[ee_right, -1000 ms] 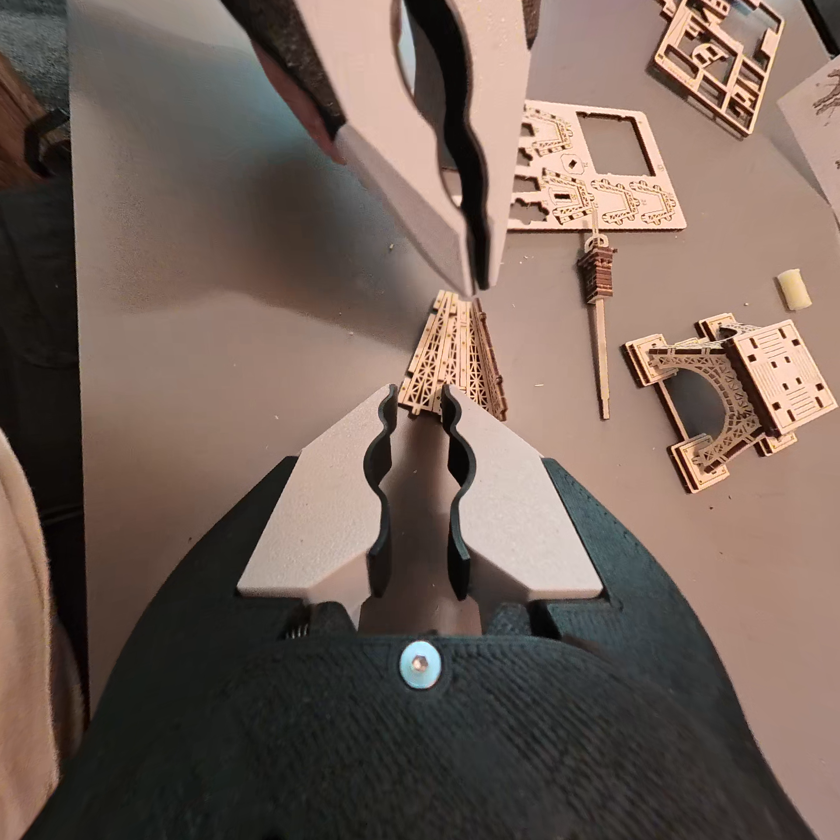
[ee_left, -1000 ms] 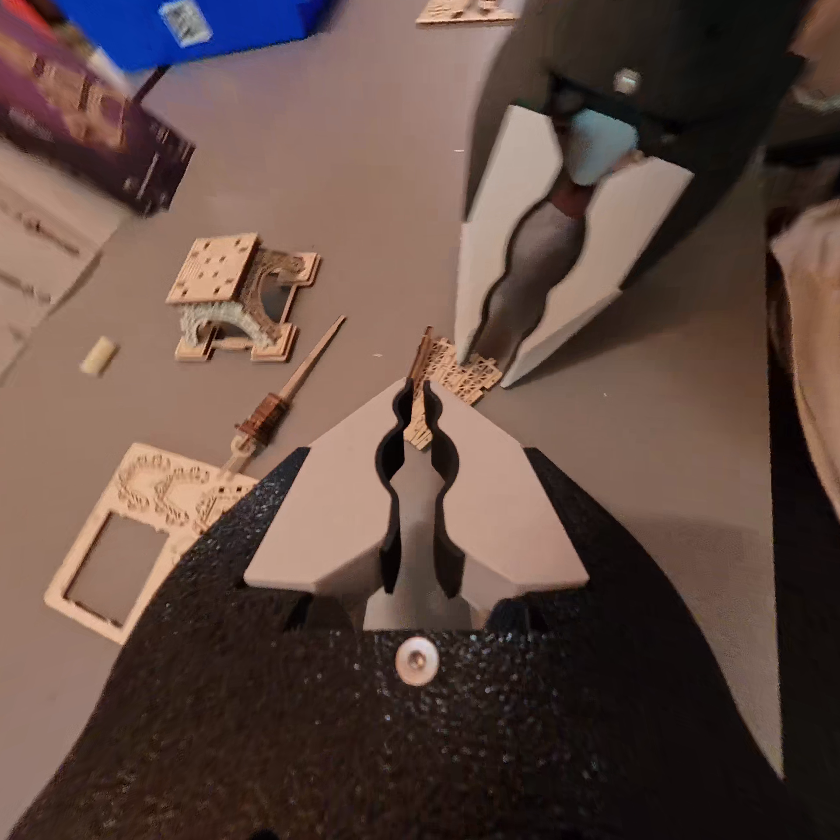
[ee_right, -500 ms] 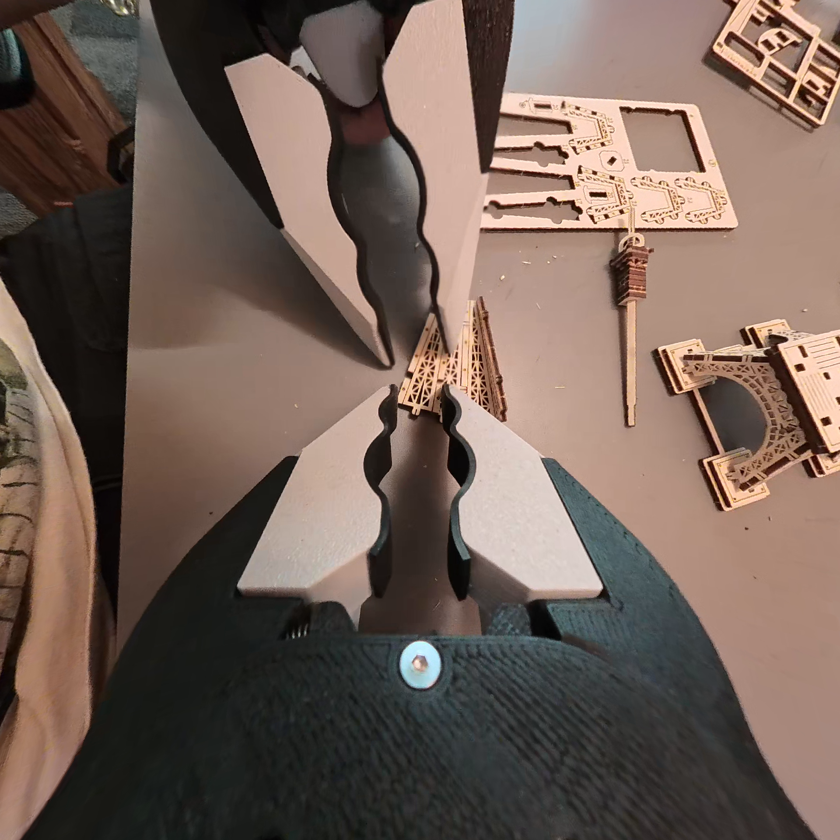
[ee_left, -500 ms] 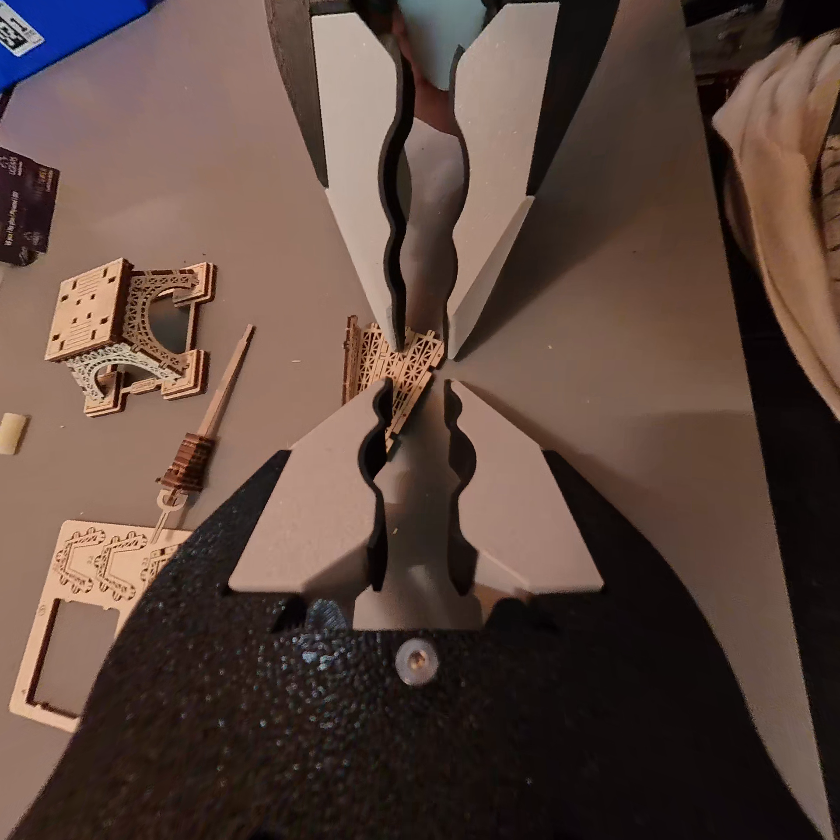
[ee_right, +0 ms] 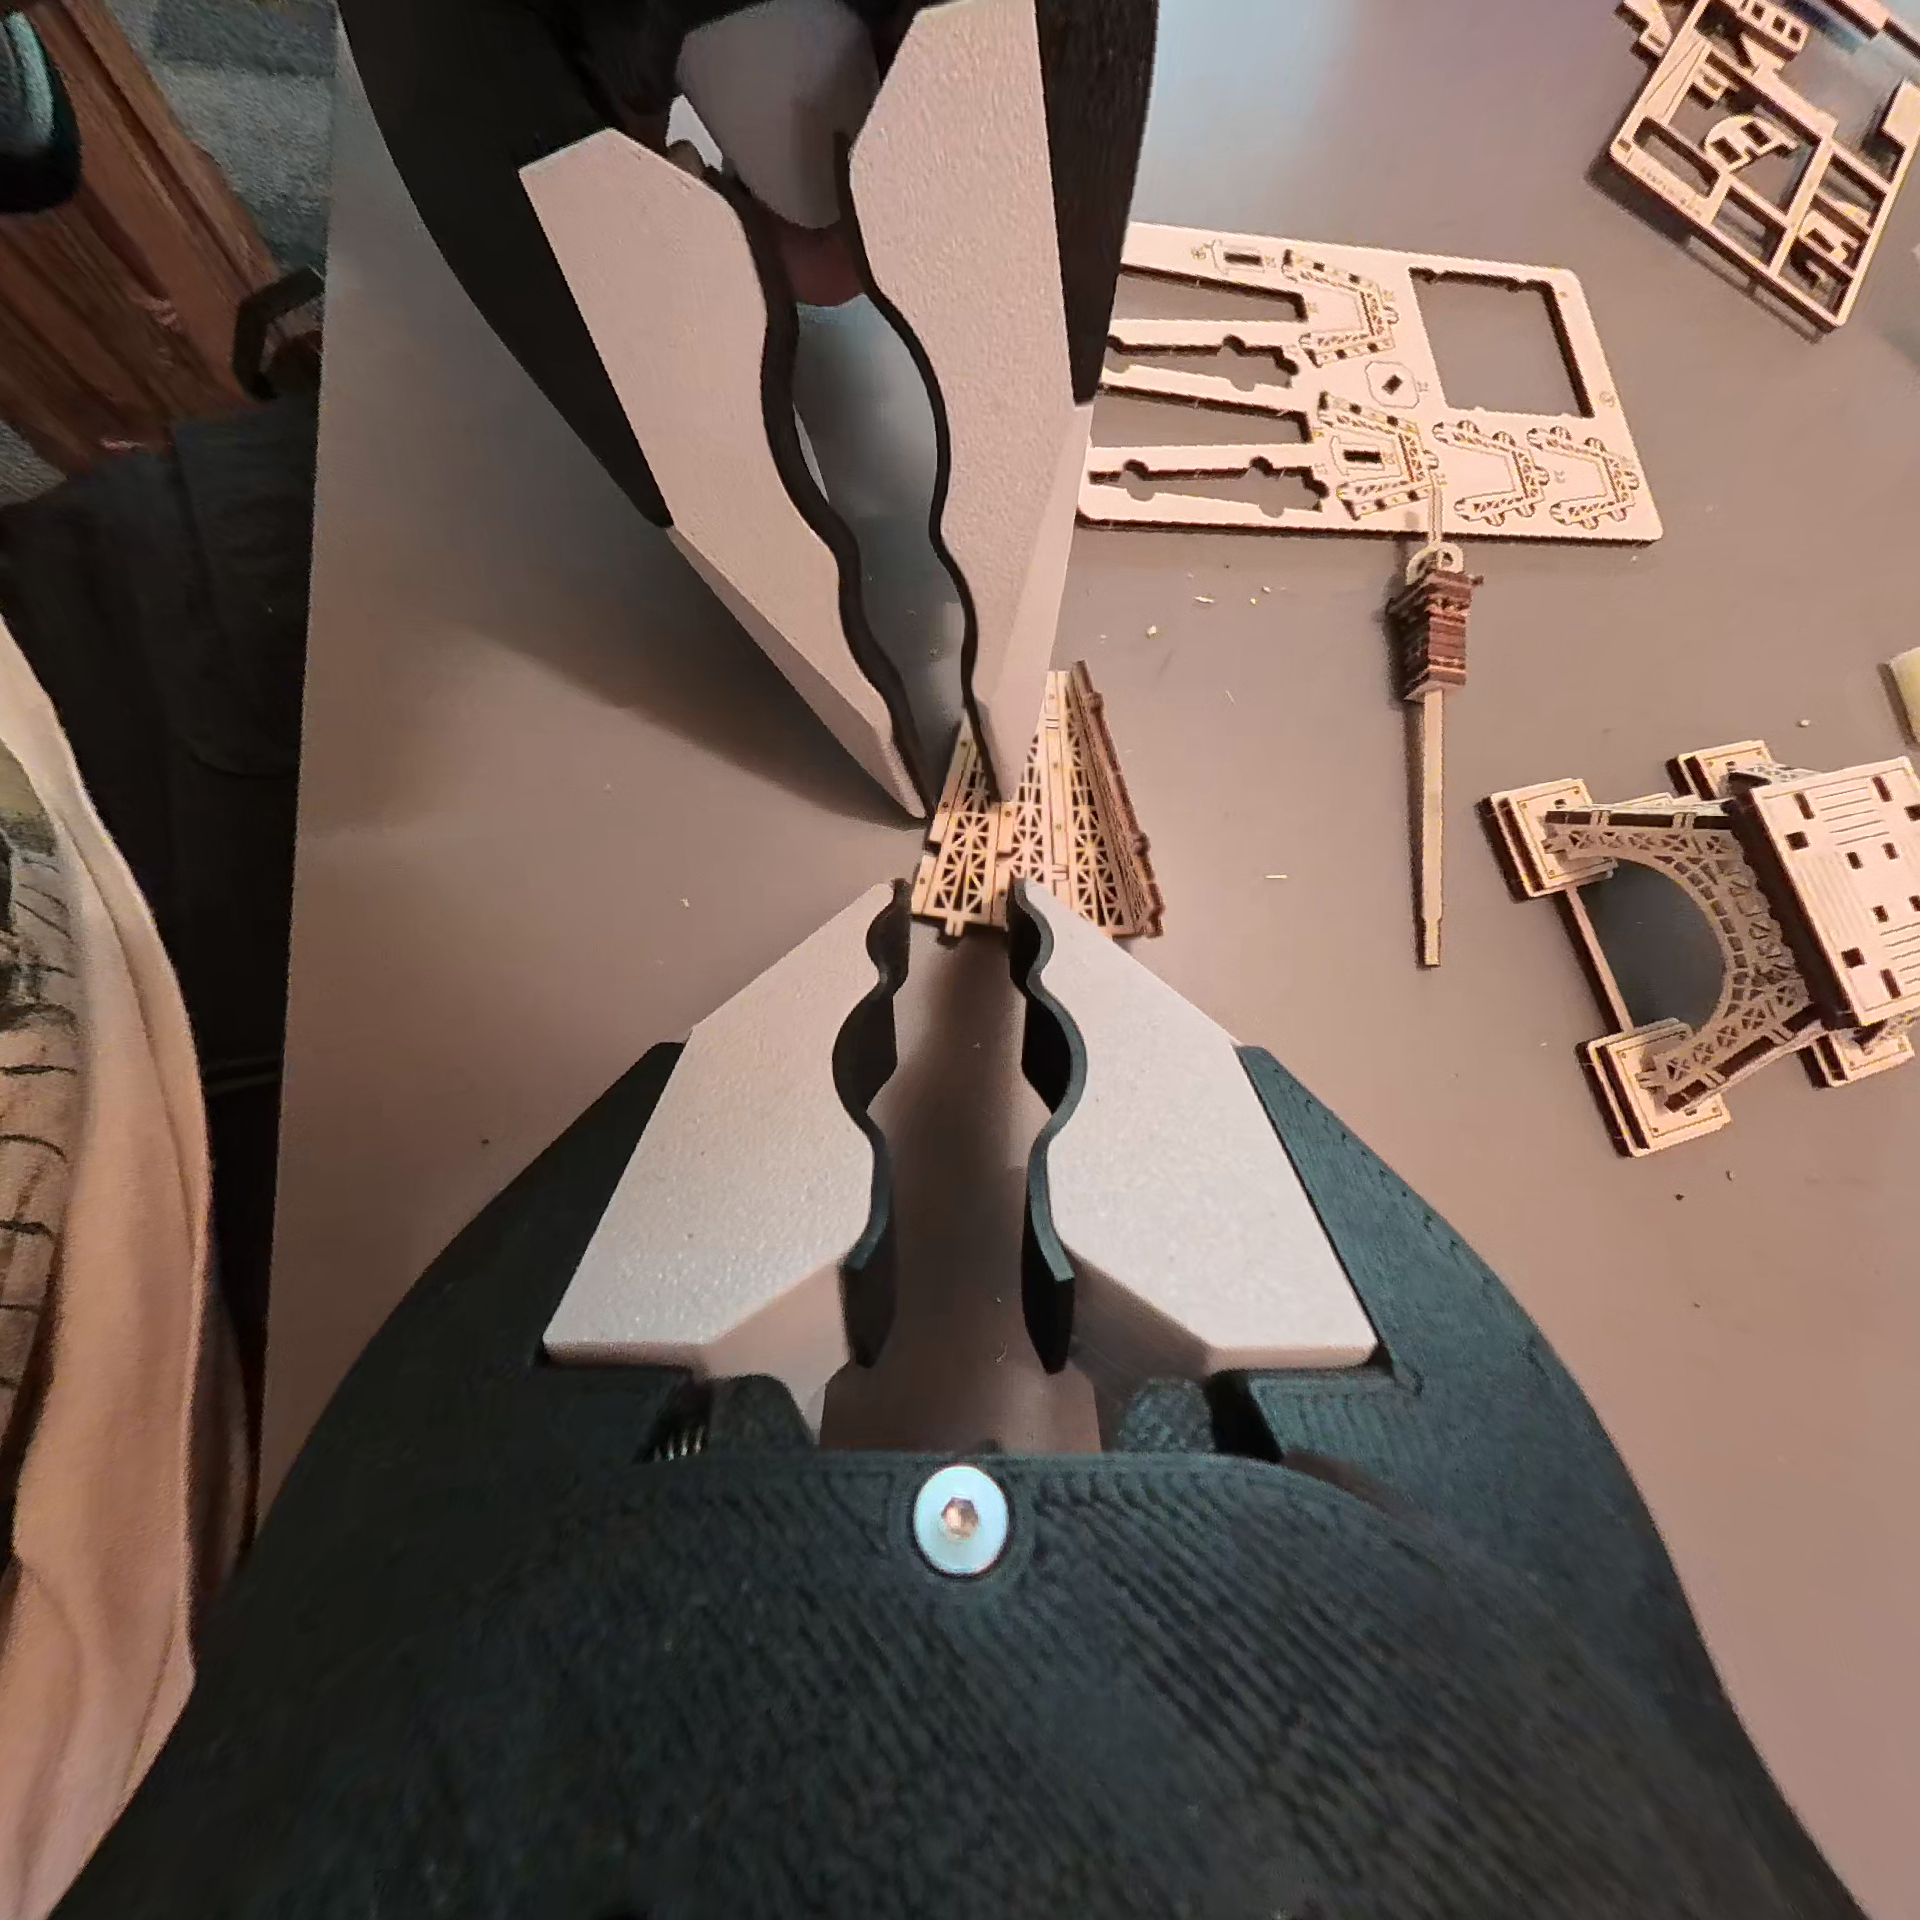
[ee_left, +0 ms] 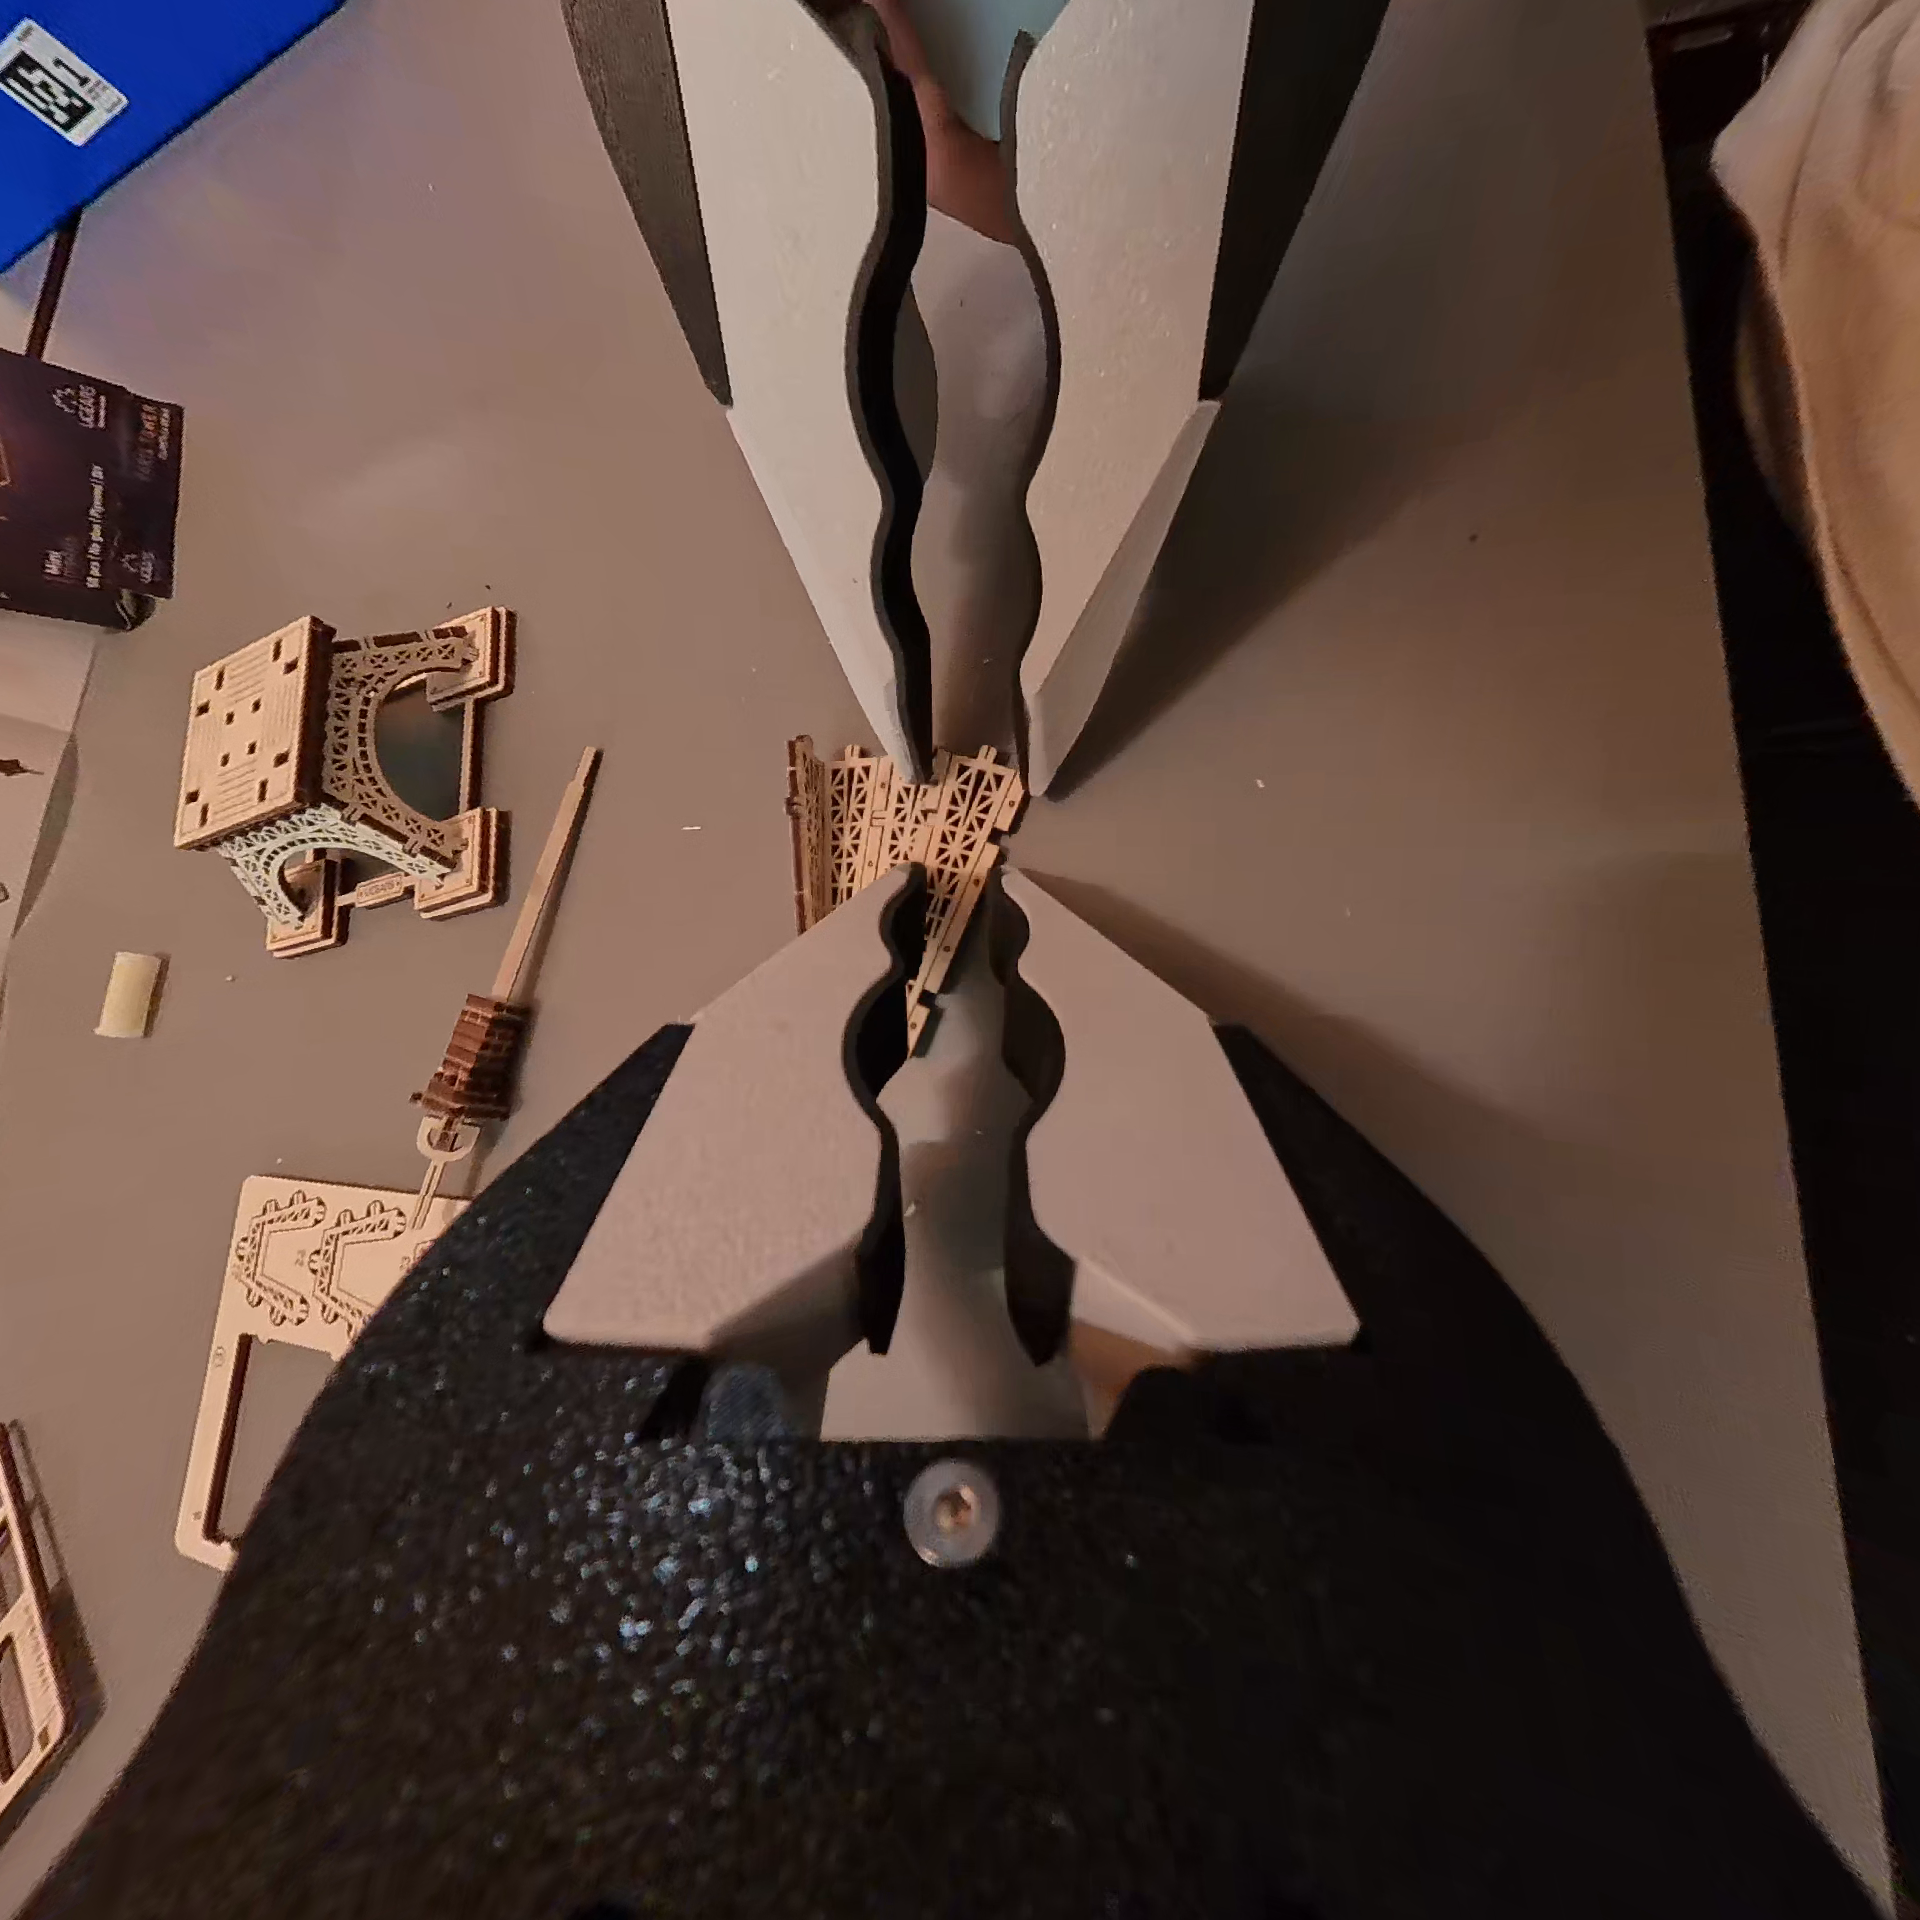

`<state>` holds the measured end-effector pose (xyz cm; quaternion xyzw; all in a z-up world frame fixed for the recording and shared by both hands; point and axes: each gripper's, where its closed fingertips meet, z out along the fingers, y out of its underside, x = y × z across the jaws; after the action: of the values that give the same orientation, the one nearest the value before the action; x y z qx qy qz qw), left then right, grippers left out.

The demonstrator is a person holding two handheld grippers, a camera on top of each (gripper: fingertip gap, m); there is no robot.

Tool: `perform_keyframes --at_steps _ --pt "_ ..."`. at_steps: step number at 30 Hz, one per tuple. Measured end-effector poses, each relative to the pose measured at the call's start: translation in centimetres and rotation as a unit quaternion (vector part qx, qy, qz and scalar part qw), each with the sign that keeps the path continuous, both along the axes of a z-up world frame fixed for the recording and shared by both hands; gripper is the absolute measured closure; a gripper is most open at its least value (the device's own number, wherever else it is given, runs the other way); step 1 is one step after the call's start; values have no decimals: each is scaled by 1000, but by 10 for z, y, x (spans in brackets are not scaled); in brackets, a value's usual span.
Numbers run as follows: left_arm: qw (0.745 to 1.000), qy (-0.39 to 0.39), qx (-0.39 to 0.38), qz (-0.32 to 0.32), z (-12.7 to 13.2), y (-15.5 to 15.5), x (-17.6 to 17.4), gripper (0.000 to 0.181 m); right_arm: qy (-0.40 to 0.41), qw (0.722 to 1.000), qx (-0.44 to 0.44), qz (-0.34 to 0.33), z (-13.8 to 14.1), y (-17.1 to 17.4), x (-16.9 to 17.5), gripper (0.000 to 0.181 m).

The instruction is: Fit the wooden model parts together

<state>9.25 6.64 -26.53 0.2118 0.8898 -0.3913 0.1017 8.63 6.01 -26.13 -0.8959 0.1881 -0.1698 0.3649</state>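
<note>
A small stack of tan lattice panels lies flat on the grey table; it also shows in the right wrist view. My left gripper is narrowly open, its fingertips on either side of one slanted panel; I cannot tell if they touch it. It shows from the front in the right wrist view. My right gripper is open and empty, its tips at the opposite end of the stack. It faces the left one in the left wrist view.
A built tower base lies on its side, with a spire rod with dark rings, a cut-out sheet and a small cream block near it. A blue box and a dark box stand behind. A person's clothing is at the table edge. My left and right fingertips are right by each other. The small cream block is about equally far from each gripper, around 25 centimetres.
The left gripper swung round to face the right one. Its jaws opened from nearly shut, then narrowed a little around a panel. Both grippers' tips came closer to the stack.
</note>
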Motion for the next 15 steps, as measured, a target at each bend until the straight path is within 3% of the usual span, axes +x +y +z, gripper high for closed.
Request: perform_keyframes --at_steps 6,11,15 --pt "1000 -9 0 8 2 -1 2 157 -2 1000 -4 3 0 1 0 166" --pt "1000 14 2 3 0 0 -1 166 -9 1000 -6 9 2 -1 0 177" --pt "1000 8 3 6 1 0 -1 165 -18 1000 -6 4 2 -1 1 162"
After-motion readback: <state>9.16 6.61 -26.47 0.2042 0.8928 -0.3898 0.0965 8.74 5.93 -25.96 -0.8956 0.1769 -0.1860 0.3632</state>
